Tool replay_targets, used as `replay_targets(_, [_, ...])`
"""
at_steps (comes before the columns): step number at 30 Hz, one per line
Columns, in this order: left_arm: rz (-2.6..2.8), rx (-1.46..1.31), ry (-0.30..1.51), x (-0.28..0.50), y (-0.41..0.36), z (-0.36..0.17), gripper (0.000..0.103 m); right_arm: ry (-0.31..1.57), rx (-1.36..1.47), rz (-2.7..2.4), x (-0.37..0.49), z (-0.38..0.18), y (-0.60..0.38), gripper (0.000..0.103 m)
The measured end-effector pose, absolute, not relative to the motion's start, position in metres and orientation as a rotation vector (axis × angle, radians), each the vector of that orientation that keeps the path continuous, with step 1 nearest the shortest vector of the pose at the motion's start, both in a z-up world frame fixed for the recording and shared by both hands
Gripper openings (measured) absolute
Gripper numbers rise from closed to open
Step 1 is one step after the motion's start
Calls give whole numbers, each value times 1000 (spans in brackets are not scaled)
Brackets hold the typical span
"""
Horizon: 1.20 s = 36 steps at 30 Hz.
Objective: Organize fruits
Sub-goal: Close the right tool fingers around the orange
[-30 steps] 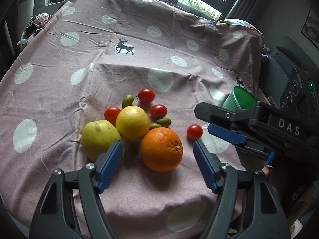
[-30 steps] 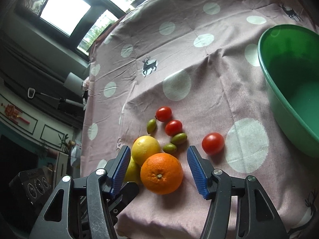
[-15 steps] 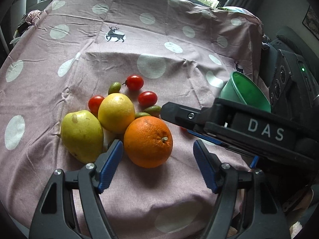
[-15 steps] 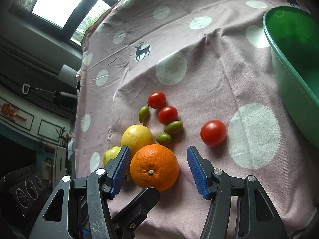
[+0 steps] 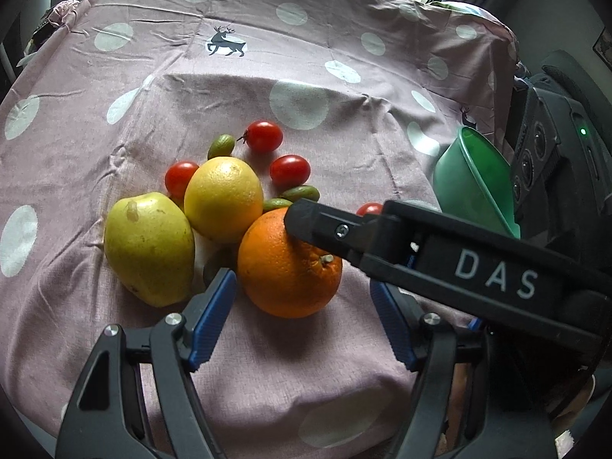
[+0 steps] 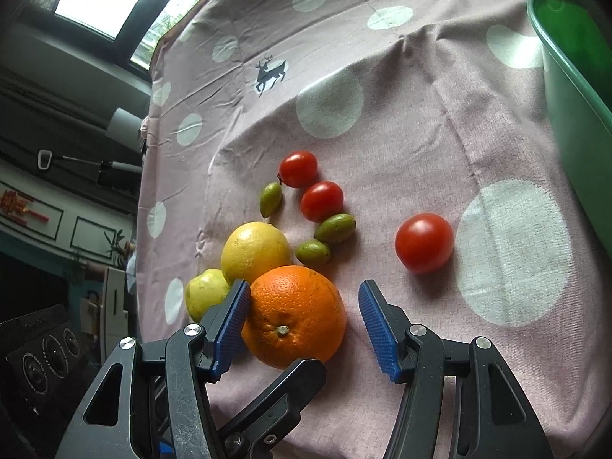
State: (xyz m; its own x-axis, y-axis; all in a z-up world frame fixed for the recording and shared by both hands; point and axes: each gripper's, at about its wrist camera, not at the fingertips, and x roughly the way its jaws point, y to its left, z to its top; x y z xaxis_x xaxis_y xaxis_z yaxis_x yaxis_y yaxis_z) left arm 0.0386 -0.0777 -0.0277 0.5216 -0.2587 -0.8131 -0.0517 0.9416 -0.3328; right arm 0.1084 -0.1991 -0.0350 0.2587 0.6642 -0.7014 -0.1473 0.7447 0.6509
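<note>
An orange (image 5: 283, 267) (image 6: 294, 315) lies on the pink spotted cloth (image 5: 306, 57) beside a yellow citrus (image 5: 223, 199) (image 6: 255, 250) and a green-yellow pear (image 5: 149, 248) (image 6: 204, 296). Red cherry tomatoes (image 5: 264, 135) (image 6: 424, 243) and small green fruits (image 5: 300, 193) (image 6: 334, 227) lie around them. My right gripper (image 6: 304, 317) is open with the orange between its blue pads; the left pad (image 6: 233, 311) is at the orange's side. My left gripper (image 5: 302, 306) is open just in front of the orange. The right gripper's body (image 5: 440, 252) crosses the left wrist view.
A green bowl (image 6: 573, 88) (image 5: 474, 179) stands at the right edge of the table. The cloth hangs over the near edge. Windows lie beyond the far side, and a dark speaker (image 6: 42, 348) sits at the lower left.
My right gripper has moved forward and down, so the orange now sits between its pads. The left wrist view has closed in on the fruit pile; the right gripper now overlaps the orange there.
</note>
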Motion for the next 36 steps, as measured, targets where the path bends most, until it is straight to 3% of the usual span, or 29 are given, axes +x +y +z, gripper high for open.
replay_targets(9, [-120, -338, 1021, 41, -78, -31, 71, 1205, 535, 611, 111, -39, -201, 62])
replay_targets(26, [-88, -336, 1026, 44, -74, -36, 60, 1211, 512, 646, 110, -38, -191, 62])
replay_targets(36, [-79, -333, 1031, 46, -77, -38, 60, 1208, 516, 651, 111, -40, -192, 62])
